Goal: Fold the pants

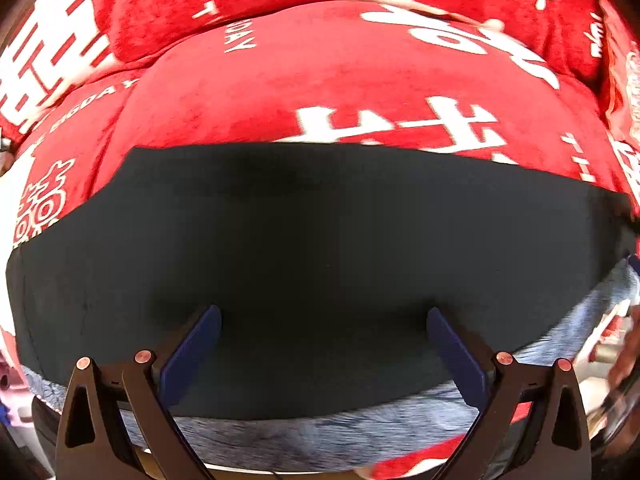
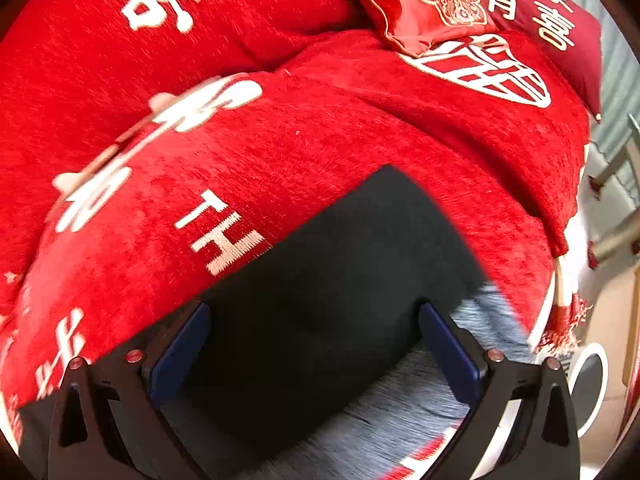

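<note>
Pants (image 1: 320,248) lie flat on red sofa cover (image 1: 320,92), both claws spread.

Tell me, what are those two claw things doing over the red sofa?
A person is folding pants with a gripper in each hand. The dark pants lie flat on a red sofa cover printed with white characters, with a grey-blue cloth showing under their near edge. The left gripper and right gripper are both open above the pants, gripping nothing. A red cushion sits farther back.
</note>
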`<state>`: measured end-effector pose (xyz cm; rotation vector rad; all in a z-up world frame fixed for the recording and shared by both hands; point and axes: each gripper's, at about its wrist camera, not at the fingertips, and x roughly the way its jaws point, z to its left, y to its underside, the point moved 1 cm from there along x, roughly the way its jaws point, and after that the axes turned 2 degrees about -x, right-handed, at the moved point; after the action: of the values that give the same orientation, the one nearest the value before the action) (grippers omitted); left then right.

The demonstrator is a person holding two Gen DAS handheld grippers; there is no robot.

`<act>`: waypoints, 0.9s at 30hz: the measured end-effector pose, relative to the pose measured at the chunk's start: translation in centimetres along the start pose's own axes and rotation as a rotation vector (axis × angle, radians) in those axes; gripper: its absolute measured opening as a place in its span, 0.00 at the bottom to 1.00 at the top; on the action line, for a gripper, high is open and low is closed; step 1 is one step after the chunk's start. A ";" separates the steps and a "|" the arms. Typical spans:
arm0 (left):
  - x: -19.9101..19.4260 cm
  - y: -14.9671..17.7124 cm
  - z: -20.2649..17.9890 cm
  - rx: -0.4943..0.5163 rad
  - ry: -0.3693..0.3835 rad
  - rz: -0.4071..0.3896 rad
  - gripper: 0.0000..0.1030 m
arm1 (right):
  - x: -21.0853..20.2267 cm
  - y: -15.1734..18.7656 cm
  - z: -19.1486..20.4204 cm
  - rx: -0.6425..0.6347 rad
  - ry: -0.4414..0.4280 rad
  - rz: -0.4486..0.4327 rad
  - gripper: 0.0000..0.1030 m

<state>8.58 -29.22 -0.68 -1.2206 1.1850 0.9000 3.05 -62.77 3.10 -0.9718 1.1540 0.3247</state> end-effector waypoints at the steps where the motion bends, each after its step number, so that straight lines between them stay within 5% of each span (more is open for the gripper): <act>1: 0.0 0.1 -0.4 0.008 0.003 0.000 1.00 | -1.1 1.0 -0.6 -0.013 -0.016 -0.019 1.00; 5: 0.7 0.2 -3.4 0.051 -0.006 0.022 1.00 | -3.0 5.7 -3.3 -0.061 -0.070 -0.017 1.00; 10: 0.9 -1.6 -6.7 0.032 -0.023 0.015 1.00 | -0.5 8.6 -4.9 -0.049 -0.197 0.048 1.00; 17: 2.2 -4.3 -10.0 -0.038 -0.072 0.027 1.00 | 0.4 5.5 -4.0 -0.088 -0.311 -0.049 1.00; 27: 2.1 -3.5 -10.4 -0.071 -0.085 -0.048 1.00 | 1.0 2.8 -3.7 -0.136 -0.346 -0.132 1.00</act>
<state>10.53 -40.24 -1.46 -1.2510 1.0597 0.9557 -0.69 -64.27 0.59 -1.0577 0.7577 0.4500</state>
